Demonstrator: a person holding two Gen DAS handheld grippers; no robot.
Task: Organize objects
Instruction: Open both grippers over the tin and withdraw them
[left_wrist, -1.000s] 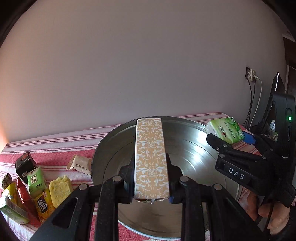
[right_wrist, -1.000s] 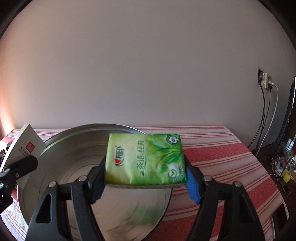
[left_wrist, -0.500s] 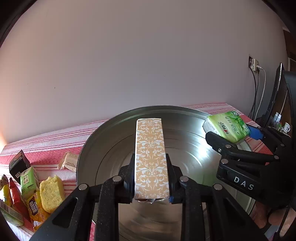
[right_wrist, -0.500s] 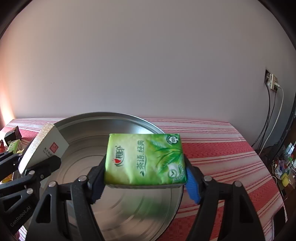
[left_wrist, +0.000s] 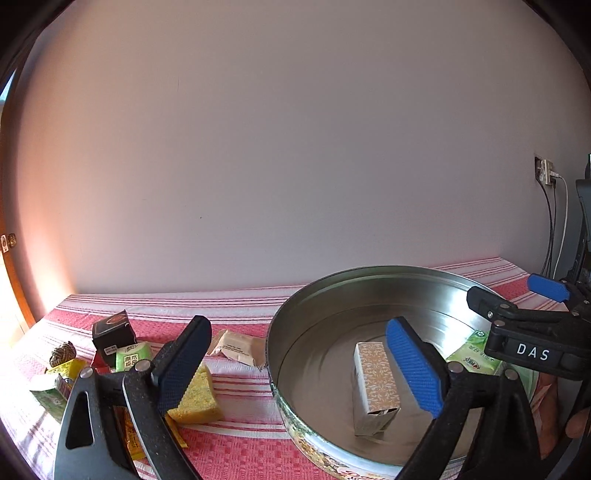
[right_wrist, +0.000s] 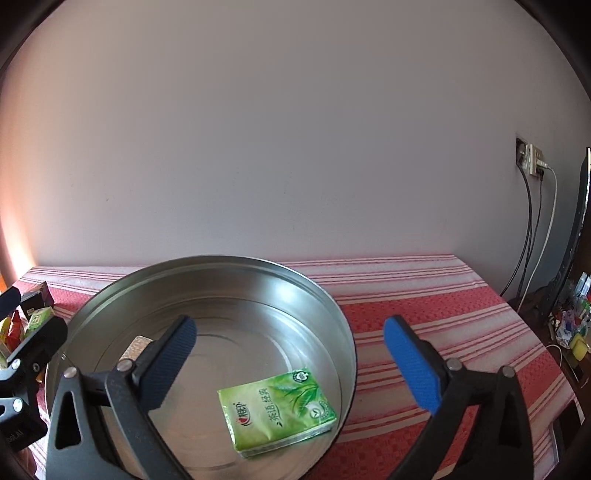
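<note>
While both tongs hang empty above the tin, status: two items lie inside it, the rest wait on the desk
Left tongs (left_wrist: 295, 365): spread wide, pinching nothing, straddling the tin's left wall
Right tongs (right_wrist: 291, 362): spread wide, pinching nothing, above the tin's right half
Round metal tin (left_wrist: 369, 275): one, on the red striped desk (right_wrist: 424, 295)
Patterned box (left_wrist: 375, 380): one, flat on the tin floor, long axis running away from the camera, just left of the left tongs' blue pad
Green tissue pack (right_wrist: 277, 410): one, flat in the tin against the near right wall, below and between the right tongs' pads
Remaining pile: left of the tin, outside it; one yellow sponge (left_wrist: 195, 397), one pale wrapped packet (left_wrist: 238, 347), one black box (left_wrist: 112, 332), one small green packet (left_wrist: 133, 360), plus several wrappers too crowded to count
Key relation: pile lies left of and below the left tongs; sponge sits nearest, just beside the dark pad
Nearer hand: left, by judgement; right tongs are well apart from the pile, across the tin
Likely next: left tongs swing left and down to the sponge
</note>
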